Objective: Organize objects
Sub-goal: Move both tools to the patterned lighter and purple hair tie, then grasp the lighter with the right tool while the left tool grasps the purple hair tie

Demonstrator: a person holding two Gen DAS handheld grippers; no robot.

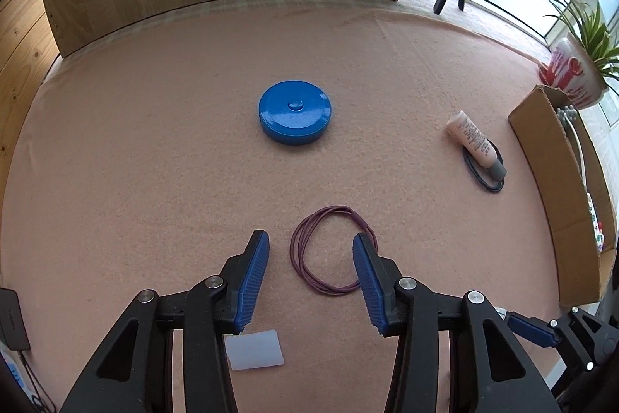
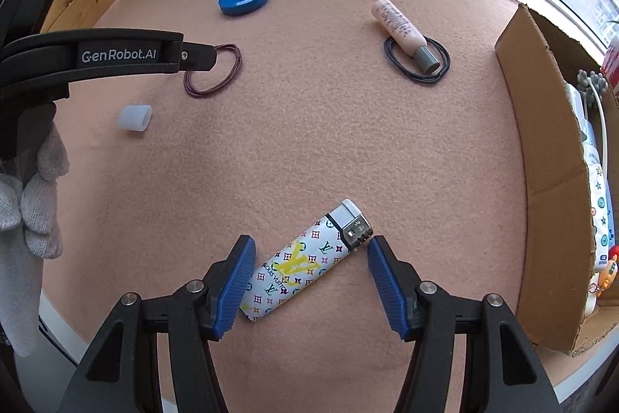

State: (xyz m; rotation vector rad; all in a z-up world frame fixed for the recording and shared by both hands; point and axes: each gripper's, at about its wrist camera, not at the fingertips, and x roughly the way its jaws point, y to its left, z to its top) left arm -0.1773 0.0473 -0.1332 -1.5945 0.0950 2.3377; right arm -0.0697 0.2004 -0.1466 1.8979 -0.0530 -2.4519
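A maroon hair tie (image 1: 332, 250) is seen low in the centre of the left wrist view, flat on the pink felt table (image 1: 154, 142). It is straddled by the left gripper (image 1: 311, 250), whose jaws are held apart; the right pad overlaps the loop's right edge, the left pad stands clear of it, and no squeeze is shown. A patterned lighter (image 2: 305, 260) is seen at the bottom centre of the right wrist view, lying slantwise between the jaws of the right gripper (image 2: 311, 258). These jaws are spread too: the left pad is just beside the lighter's lower end, the right pad apart from its metal head.

Further out, a blue round case (image 1: 296, 112) lies at the centre of the left view, and a translucent cap (image 1: 254, 350) at the bottom. A pink tube (image 2: 402, 29) rests across a dark hair tie (image 2: 418, 59) in the upper right. A cardboard box (image 2: 541, 180) stands along the right edge. A gloved hand (image 2: 31, 200) is visible at the left edge.
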